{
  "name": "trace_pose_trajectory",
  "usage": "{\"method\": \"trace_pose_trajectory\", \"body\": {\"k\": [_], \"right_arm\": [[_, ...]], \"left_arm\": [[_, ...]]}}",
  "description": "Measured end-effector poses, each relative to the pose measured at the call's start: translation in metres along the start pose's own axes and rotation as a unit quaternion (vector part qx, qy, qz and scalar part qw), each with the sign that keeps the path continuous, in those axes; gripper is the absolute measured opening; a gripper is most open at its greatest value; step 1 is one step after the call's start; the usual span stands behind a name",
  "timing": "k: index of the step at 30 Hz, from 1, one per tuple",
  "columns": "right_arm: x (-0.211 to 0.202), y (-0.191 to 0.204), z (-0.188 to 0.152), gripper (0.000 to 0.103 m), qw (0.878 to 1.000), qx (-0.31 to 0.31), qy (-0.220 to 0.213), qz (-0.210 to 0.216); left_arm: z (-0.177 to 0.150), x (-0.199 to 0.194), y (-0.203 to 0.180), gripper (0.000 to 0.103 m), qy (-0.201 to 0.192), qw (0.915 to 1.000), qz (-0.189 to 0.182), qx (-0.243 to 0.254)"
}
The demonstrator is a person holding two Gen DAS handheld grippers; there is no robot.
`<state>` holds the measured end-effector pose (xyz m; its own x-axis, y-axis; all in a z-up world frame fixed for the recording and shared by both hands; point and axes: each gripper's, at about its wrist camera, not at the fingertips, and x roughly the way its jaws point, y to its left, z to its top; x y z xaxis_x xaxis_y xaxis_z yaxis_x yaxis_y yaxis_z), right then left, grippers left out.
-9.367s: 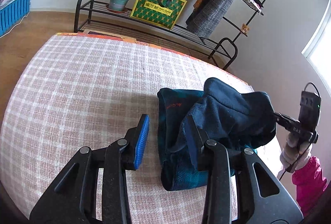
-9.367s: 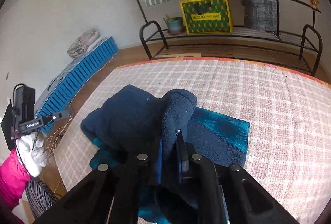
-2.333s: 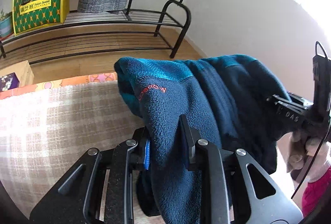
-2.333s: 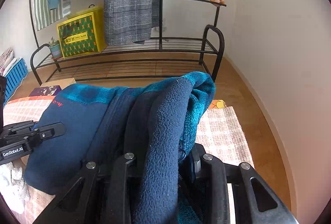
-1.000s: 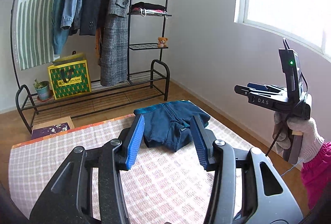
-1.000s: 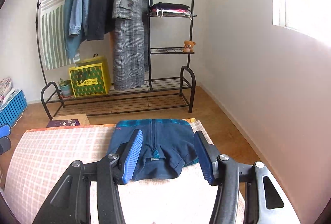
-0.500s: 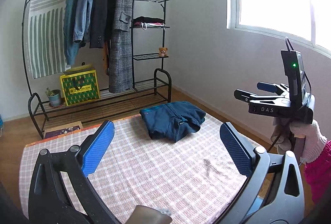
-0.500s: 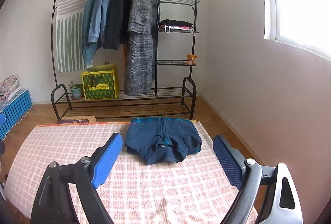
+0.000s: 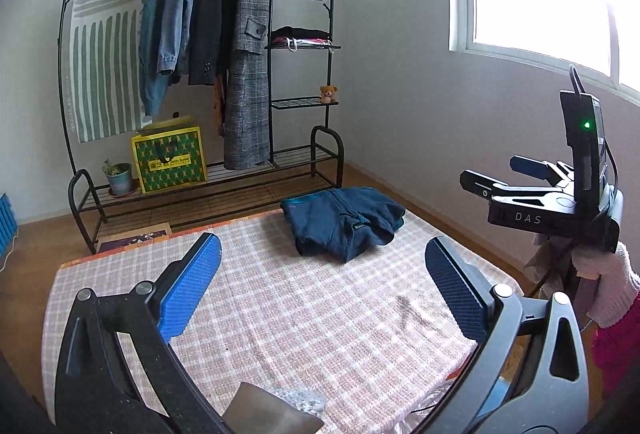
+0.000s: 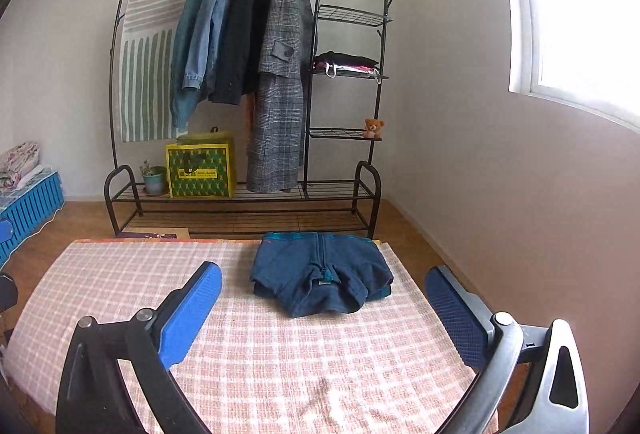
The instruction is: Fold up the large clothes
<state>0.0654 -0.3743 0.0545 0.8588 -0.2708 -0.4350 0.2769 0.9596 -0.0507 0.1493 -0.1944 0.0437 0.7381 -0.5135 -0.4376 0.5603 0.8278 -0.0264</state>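
Now both the left tongs (image 9: 322, 288) and right tongs (image 10: 323, 310) gape empty, the folded fleece (image 10: 320, 280) lying apart on the checked cloth (image 10: 120, 274).

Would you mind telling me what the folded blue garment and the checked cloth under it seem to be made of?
The folded blue garment looks like fleece: matte, fuzzy and thick at its rolled edges, with a zip. The checked cloth looks like a coarse woven fabric, possibly cotton: a matte pink-and-white grid that wrinkles near the front.
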Motion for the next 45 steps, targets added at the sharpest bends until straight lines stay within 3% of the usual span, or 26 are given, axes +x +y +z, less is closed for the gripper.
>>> {"method": "trace_pose_trajectory", "body": {"k": [14,45], "right_arm": [[-0.007,-0.016,-0.014,0.103,1.0,0.016,0.005,-0.009],[-0.012,-0.012,-0.014,0.103,1.0,0.008,-0.003,-0.004]], "left_arm": [[-0.007,-0.006,-0.016,0.103,-0.005,0.9997,-0.002,0.024],[-0.002,-0.03,-0.03,0.103,-0.02,0.9986,0.006,0.049]]}}
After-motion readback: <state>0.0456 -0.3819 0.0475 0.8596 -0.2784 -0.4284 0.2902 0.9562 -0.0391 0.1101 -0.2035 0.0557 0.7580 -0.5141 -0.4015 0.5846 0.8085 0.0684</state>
